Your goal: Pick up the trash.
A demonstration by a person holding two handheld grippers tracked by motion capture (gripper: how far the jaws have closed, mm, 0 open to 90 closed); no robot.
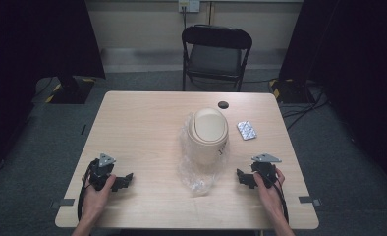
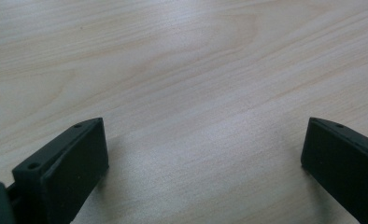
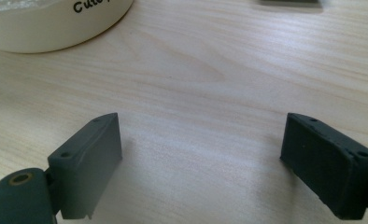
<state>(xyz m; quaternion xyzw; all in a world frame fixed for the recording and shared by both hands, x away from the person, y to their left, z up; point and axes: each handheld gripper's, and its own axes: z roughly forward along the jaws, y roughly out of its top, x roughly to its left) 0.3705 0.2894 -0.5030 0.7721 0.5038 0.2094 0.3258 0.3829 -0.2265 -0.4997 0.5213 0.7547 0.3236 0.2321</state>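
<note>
On the counter [image 1: 132, 128], both tongs rest with jaws wide apart and nothing between them: left tongs [image 1: 125, 180], right tongs [image 1: 241, 177]. Between them, farther back, stands the bin [image 1: 208, 132] on a plastic bag [image 1: 194, 174].

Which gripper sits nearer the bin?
The right gripper: the beige bin shows close ahead of its open fingers, while the left gripper faces bare table.
</note>
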